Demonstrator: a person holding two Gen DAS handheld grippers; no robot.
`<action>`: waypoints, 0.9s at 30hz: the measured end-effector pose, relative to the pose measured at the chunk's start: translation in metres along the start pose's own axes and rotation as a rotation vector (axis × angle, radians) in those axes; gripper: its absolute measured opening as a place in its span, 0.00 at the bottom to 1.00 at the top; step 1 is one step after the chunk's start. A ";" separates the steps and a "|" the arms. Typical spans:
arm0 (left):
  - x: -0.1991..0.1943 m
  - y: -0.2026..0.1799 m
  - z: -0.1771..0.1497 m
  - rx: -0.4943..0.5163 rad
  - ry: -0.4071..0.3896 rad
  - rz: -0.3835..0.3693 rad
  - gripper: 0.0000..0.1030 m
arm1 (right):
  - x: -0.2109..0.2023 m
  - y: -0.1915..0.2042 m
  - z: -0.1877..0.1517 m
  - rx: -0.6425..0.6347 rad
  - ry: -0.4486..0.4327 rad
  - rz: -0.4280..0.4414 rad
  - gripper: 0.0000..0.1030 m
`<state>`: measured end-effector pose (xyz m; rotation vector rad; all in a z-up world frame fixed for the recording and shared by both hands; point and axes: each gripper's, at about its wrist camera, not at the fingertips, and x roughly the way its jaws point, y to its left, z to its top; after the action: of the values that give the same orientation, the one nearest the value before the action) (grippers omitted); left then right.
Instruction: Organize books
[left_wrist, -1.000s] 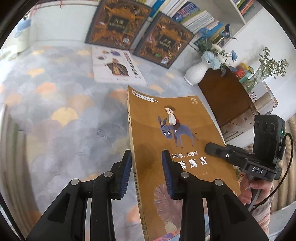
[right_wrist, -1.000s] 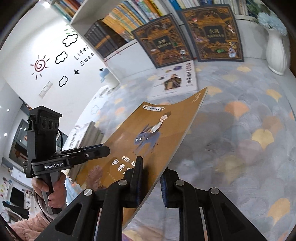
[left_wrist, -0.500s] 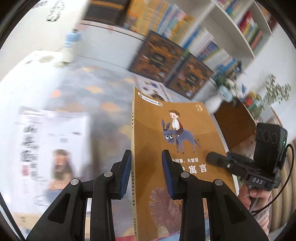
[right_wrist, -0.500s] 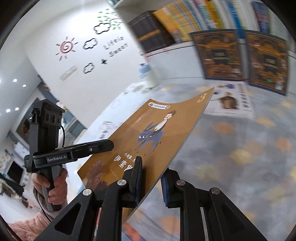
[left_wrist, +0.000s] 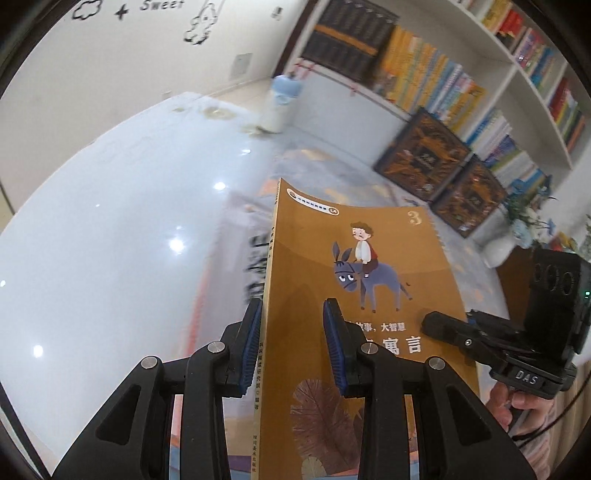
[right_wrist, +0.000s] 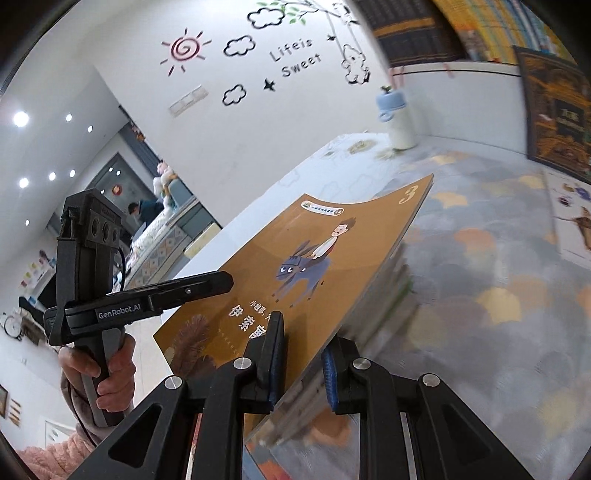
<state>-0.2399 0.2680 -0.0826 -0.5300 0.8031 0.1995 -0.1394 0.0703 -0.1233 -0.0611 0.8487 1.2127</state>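
While the orange book is carried between both grippers, it hangs clear of the floor, spine edge between the jaws of the left gripper and open page edge between the jaws of the right gripper. Both pairs of jaws are clamped on the book, the left near the lower spine, the right on the lower page edge.

Judgement on the step in hand: the book is in transit toward a resting place. Both grips sit low on the cover, so the far end, beyond the jaws, is unsupported and already bows slightly in the right wrist view. Both hands should travel together and level; any difference in pace would twist the cover. Release should wait until the book lies flat on its support.

Directly beneath the jaws, blurred, lies what appears to be a stack of books with a white cover on top; this is judged the likely destination. Ahead of the jaws, a patterned rug carries a flat picture book. Two dark ornate books lean against the bookshelf. A blue-topped bottle stands far ahead, well apart. Nothing stands between the jaws and the stack.
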 end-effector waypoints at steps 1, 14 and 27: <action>0.001 0.004 -0.001 -0.006 -0.001 0.008 0.28 | 0.005 0.001 0.000 -0.007 0.005 -0.003 0.18; 0.014 0.017 -0.013 -0.007 -0.011 0.075 0.32 | 0.050 -0.008 -0.007 -0.003 0.059 -0.019 0.18; 0.012 0.001 -0.009 0.068 -0.047 0.237 0.37 | 0.049 -0.002 -0.014 -0.016 0.041 -0.005 0.69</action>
<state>-0.2380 0.2639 -0.0970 -0.3639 0.8239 0.4003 -0.1406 0.1018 -0.1630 -0.1013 0.8738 1.2170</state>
